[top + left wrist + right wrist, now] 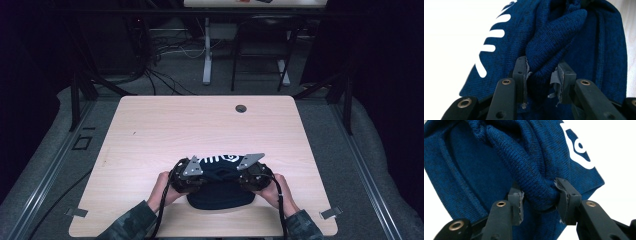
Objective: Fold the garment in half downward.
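Left hand (162,187): comes in from the near edge and holds the left gripper.
Left gripper (541,77): jaws clamped on a bunched fold of the dark blue knit garment (564,37); frayed grey pads (555,79) press into the cloth on both sides.
Garment: lies on the near middle of the pale wooden table (150,125), stretched between the two grippers, with white markings (217,160) on its far part. In the left gripper view, white stripes (492,33) run down its left side.
Right gripper (537,195): jaws closed on another thick roll of the same knit; a white emblem (579,147) shows at the upper right.
Right hand (277,192): grasps the right gripper at the garment's right end.
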### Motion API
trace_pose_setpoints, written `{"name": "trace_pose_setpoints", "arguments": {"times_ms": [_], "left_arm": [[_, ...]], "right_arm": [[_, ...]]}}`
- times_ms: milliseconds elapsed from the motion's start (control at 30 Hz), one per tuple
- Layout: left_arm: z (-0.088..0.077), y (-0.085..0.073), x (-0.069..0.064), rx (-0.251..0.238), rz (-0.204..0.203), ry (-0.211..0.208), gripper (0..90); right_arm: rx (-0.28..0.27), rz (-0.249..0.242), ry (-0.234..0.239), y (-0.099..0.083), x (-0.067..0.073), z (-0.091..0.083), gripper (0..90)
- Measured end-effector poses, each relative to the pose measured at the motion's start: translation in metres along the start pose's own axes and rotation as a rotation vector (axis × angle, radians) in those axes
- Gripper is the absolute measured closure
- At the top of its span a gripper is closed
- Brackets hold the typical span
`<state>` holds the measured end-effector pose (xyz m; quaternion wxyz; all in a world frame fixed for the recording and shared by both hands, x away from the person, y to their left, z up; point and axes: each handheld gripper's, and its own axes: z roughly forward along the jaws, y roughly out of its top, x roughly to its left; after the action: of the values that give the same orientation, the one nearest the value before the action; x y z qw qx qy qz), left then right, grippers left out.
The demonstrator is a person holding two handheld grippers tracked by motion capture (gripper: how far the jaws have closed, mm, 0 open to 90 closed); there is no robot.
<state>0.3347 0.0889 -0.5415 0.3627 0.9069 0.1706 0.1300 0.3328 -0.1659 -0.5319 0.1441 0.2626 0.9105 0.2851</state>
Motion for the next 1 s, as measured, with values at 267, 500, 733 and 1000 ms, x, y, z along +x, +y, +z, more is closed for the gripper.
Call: {"name": "trace_pose_setpoints", "arguments": {"times_ms": [267,500,733,1000], "left_arm": [[0.002,-0.01,-0.003,0.009,-0.028,-0.034,62.6],[-0.013,-0.016,-0.005,-0.014,-0.066,-0.066,47.3],[-0.04,-0.022,0.004,-0.084,-0.128,-0.044,39.3],[-0.039,-0.001,0.029,-0.13,-0.168,0.099,38.5]], "right_arm": [[0.01,0.002,0.025,-0.006,0.005,0.003,52.2],[0.006,0.013,0.051,-0.008,0.009,-0.006,42.5],[-0.016,0.055,0.077,-0.013,0.009,-0.021,40.7],[-0.177,0.152,-0.011,0.004,-0.008,-0.045,51.4]]}}
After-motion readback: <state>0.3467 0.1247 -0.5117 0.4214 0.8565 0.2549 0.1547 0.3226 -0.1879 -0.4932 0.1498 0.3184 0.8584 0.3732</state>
